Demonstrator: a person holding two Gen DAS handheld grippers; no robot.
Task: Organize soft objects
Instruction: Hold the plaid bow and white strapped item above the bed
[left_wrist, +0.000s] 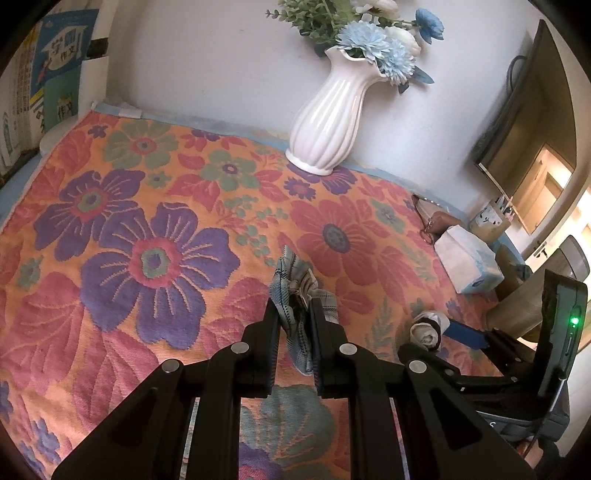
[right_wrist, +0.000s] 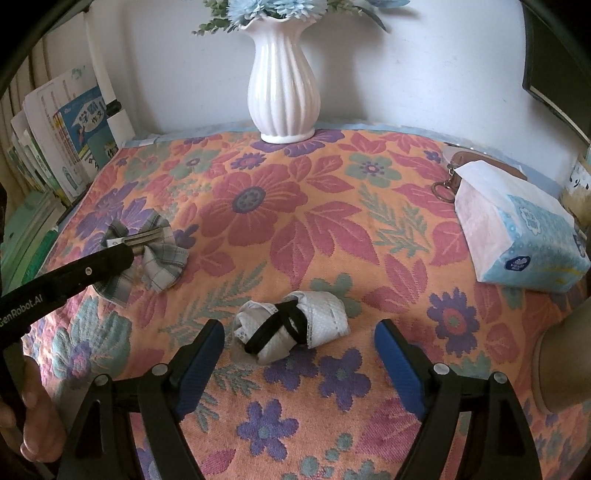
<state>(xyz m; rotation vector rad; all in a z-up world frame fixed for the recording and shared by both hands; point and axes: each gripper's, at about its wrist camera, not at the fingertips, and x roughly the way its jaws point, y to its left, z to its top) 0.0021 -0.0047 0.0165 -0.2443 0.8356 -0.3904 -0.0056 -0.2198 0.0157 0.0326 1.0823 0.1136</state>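
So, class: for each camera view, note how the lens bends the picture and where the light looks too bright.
Left wrist view: dark corners ring the frame, the wall screen bows strongly, and the doorway at right is blown out. Right wrist view: the floral cloth bulges like a dome, the books lean outward, light is even, and the white vase shows soft sheen.

The vase (right_wrist: 282, 79) stands on the cloth (right_wrist: 332, 229), at its back edge by the wall. In front of the vase, near the front of the cloth, lies the rolled bundle (right_wrist: 291, 338). It sits between the two fingers of the right gripper (right_wrist: 299, 363) and does not touch them. To the left of the vase and nearer the front is the bow (right_wrist: 147, 258), in the left gripper (left_wrist: 294, 314). The books (right_wrist: 70, 144) stand left of the vase, off the cloth. The tissue pack (right_wrist: 524, 236) lies right of the vase, with a pouch (right_wrist: 476, 162) just behind it.
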